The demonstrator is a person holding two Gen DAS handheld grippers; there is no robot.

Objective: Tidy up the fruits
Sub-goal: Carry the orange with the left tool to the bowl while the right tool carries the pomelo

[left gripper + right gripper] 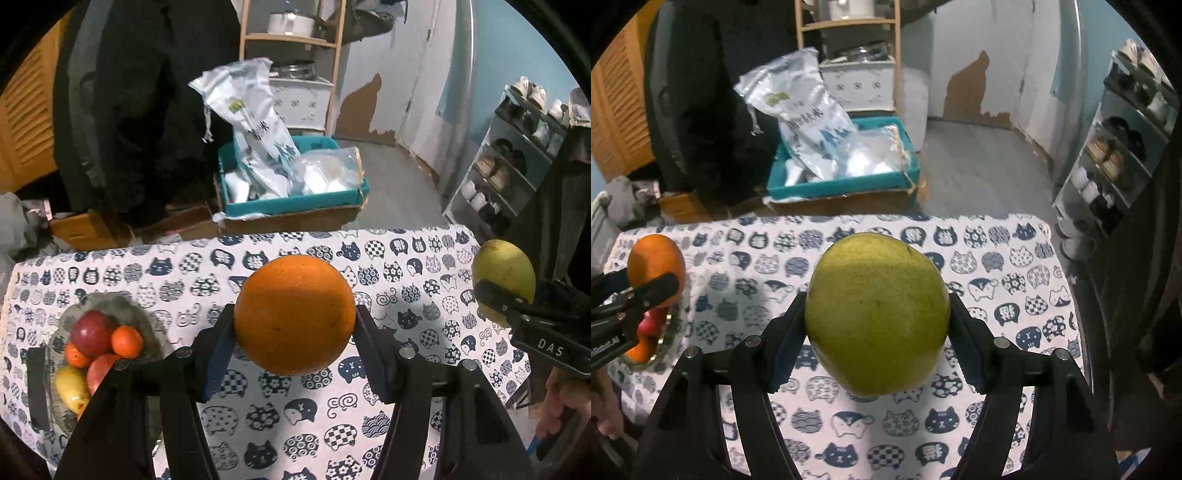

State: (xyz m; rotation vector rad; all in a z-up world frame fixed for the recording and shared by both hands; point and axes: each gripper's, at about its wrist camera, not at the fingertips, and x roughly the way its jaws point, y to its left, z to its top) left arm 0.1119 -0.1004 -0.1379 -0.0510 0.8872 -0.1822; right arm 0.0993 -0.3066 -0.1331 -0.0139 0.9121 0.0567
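Observation:
A large orange [295, 314] hangs above the cat-print tablecloth [424, 332], with my left gripper [294, 325] shut on it, a pad on each side. My right gripper [877, 325] is shut on a green pear [877, 314], also held clear of the cloth. Each gripper shows in the other's view: the pear [504, 275] at the right edge, the orange [655, 266] at the left edge. A grey dish [144, 317] at the table's left holds red apples, small oranges and a yellow fruit.
Beyond the table's far edge stands a teal box [295, 201] with white bags on a cardboard carton. A wooden shelf [291, 37] is behind it and a shoe rack [509, 162] at the right. A hand [561, 402] holds the right gripper.

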